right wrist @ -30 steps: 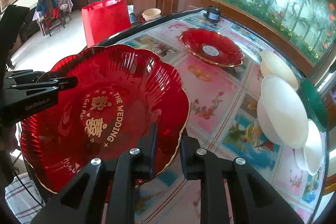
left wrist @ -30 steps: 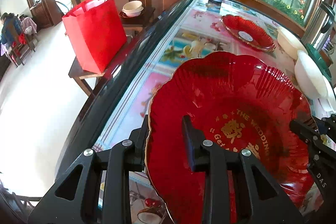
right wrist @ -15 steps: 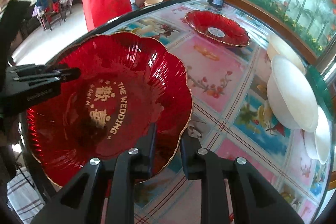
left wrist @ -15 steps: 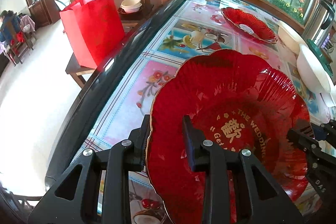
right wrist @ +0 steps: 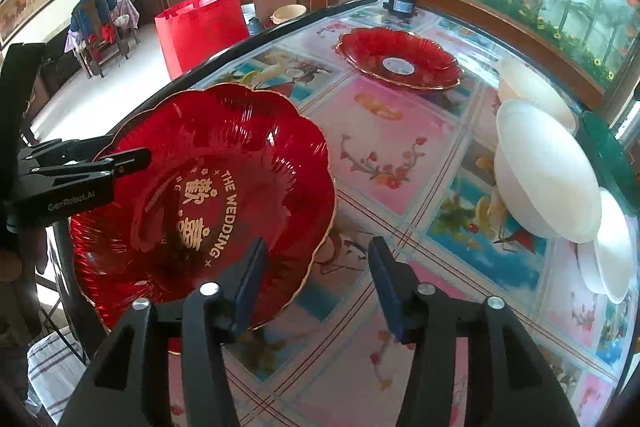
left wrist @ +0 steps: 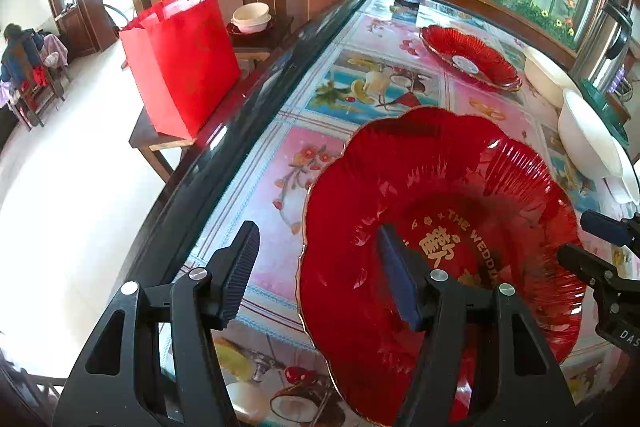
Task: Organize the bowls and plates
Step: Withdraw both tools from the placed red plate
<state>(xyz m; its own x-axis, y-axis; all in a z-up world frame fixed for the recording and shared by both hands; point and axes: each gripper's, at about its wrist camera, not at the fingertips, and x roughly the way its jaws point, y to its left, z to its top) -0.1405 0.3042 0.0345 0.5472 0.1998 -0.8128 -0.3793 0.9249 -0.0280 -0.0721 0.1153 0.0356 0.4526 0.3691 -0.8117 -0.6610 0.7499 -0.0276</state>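
Observation:
A large red scalloped plate [left wrist: 460,187] [right wrist: 224,147] with gold lettering lies on the patterned table [left wrist: 280,187] near its dark front edge. My left gripper [left wrist: 316,273] straddles the plate's left rim with its jaws opening; one finger is over the plate and one outside, and neither pad presses on it. My right gripper [right wrist: 318,285] straddles the opposite rim the same way, its jaws opening too. A second red plate [left wrist: 468,59] [right wrist: 400,61] sits farther back. White bowls [left wrist: 588,135] [right wrist: 544,171] stand along the right side.
A red bag [left wrist: 184,59] stands on a low side table left of the big table, with bowls behind it. A small black device [right wrist: 400,3] sits at the table's far end. A green lid [right wrist: 608,155] lies by the bowls. A person sits far off at the left.
Both grippers were shut on the big red plate's rim; their jaws have now spread and let it go. The plate has settled lower onto the table.

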